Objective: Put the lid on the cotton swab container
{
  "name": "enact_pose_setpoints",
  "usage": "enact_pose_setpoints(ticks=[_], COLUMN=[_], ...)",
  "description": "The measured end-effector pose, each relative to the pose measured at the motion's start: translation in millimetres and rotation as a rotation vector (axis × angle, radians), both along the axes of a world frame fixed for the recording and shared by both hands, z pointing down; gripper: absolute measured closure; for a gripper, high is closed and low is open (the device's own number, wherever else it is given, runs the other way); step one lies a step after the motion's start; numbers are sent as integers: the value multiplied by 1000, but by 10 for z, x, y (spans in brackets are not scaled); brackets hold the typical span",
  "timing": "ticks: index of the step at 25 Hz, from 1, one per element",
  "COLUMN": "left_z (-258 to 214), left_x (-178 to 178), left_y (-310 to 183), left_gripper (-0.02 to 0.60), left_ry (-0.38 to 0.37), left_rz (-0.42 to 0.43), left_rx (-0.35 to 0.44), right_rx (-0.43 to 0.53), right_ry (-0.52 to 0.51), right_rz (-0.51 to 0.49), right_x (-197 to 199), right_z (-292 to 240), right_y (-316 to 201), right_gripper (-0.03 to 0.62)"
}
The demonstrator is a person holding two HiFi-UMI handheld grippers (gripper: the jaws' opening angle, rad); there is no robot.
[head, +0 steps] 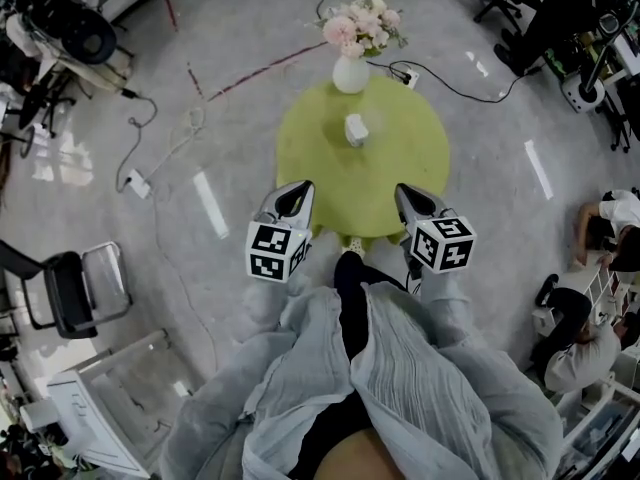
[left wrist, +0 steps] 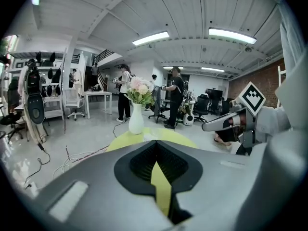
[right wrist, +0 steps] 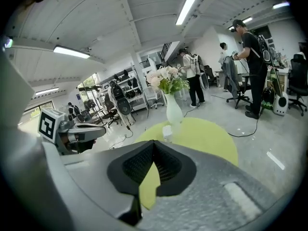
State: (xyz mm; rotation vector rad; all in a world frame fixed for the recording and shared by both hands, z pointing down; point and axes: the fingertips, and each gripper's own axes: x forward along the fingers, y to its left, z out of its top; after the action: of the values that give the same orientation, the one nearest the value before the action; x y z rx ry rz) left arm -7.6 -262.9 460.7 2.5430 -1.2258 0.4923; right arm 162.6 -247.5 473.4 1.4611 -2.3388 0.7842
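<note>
Spreading across the whole head view, a pale grey polished floor (head: 200, 118) is carrying strips of white tape (head: 210, 205). A round yellow-green table (head: 400, 163) is standing at the centre, just ahead of the person, whose light grey ribbed shirt (head: 420, 378) is filling the lower part of the view.

The person is holding both tools over the near edge of the table, well apart from each other, with the tips pointing toward the table's middle. The left gripper (head: 297, 190), grey with a black-and-white marker cube (head: 276, 251) at its rear, is showing its two jaws pressed together at the tips in its own view, with nothing between them. Only a sliver of yellow-green tabletop is showing through the slit lower down between the black ribbed pads. The right gripper (head: 407, 196) is sitting the same way, its jaws closed tip to tip and gripping nothing.

At the far edge of the table a white rounded ceramic vase (head: 350, 72) is standing upright, holding a bunch of pink and white flowers (head: 362, 23). Nearer the table's middle, the small whitish cotton swab container (head: 356, 130) is standing by itself, near the vase but apart from it, and well ahead of both grippers. It is appearing too small to tell whether its lid is on.
</note>
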Motion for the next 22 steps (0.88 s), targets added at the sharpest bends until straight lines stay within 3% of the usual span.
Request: enact_pose_setpoints(ticks=[12,22], left_z=[122,289], left_x=[276,330], left_y=[-458,-462], left_gripper=[563,563], left_ry=[-15,-80], left_rz=[5,27], left_rx=[-18,-39], right_rx=[-30,-74], right_ry=[-11,-85], right_rz=[-32,-40], right_x=[209,176], right_z=[181,459], right_y=[-511,-589], right_gripper=[592,592])
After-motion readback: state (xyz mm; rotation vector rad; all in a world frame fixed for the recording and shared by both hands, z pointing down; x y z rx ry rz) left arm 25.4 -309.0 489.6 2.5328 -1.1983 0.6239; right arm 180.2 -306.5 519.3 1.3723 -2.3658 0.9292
